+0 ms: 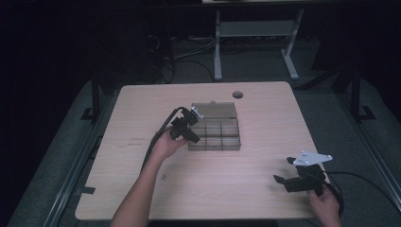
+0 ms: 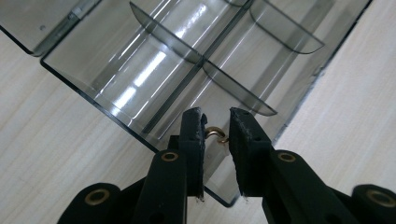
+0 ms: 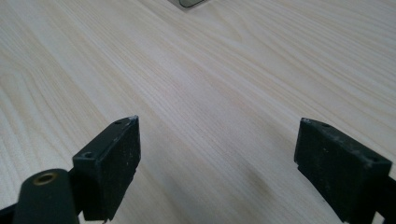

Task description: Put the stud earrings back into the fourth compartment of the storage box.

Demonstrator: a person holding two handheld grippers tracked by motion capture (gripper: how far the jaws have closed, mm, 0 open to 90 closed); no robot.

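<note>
A smoky clear compartment box lies mid-table with its lid folded back. My left gripper hovers at the box's front left corner. In the left gripper view its jaws stand narrowly apart with a small brass hook pinched between the pads, above a front compartment of the box. My right gripper rests low near the table's front right, jaws wide apart. In the right gripper view the gripper has only bare wood between its pads.
A small loose item lies on the wooden table near the left forearm. A round cable hole sits at the back edge. A corner of the box peeks in at the top of the right gripper view.
</note>
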